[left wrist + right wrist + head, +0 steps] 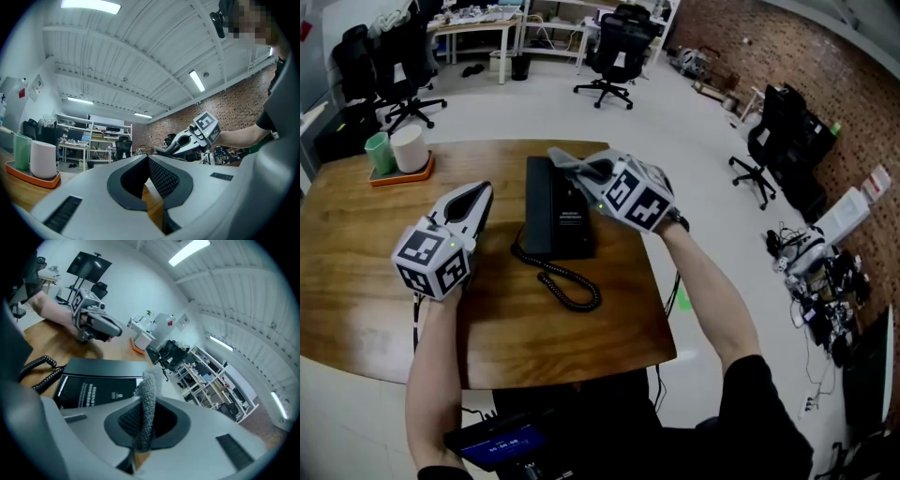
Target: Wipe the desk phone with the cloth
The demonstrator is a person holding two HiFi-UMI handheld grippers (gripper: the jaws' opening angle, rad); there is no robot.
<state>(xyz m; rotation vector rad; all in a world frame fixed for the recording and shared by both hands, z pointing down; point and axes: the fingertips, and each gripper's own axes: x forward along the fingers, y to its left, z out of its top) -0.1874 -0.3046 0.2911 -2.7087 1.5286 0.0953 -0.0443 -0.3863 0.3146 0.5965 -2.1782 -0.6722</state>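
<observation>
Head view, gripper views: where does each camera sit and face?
Head view: on the head, steeply down at desk phone; both arms show.
Left gripper view: on left tongs, facing the room; right tongs show.
Right gripper view: on right tongs, over cloth onto phone; left tongs show.
Shared: head and right views see the phone.

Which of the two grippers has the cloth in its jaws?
The right gripper: its jaws pinch the grey cloth above the desk phone. The left gripper is shut on nothing.
</observation>
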